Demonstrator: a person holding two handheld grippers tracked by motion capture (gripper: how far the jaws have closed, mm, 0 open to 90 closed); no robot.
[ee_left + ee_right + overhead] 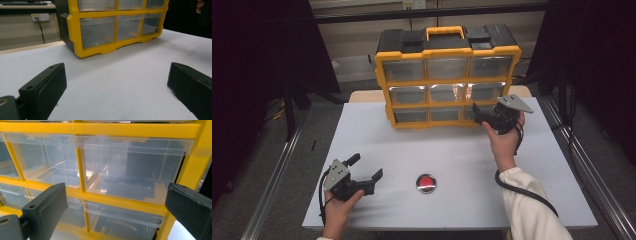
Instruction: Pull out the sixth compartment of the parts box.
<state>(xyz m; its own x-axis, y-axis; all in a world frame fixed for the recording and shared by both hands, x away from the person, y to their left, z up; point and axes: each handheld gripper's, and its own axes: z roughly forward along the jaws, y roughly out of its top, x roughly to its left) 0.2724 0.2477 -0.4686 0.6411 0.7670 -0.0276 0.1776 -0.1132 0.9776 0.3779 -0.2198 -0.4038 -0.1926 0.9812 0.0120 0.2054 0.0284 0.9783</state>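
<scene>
Your R gripper is wide open at the organizer's right-centre drawer to grab it; L gripper open, idle on desk

A lab: white test table between dark curtains, metal framing.

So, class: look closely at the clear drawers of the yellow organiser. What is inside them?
The drawers in the yellow organiser, near the right tool, look empty: only moulded floors and glare show through. Glare and frame bars hide some corners.
</scene>
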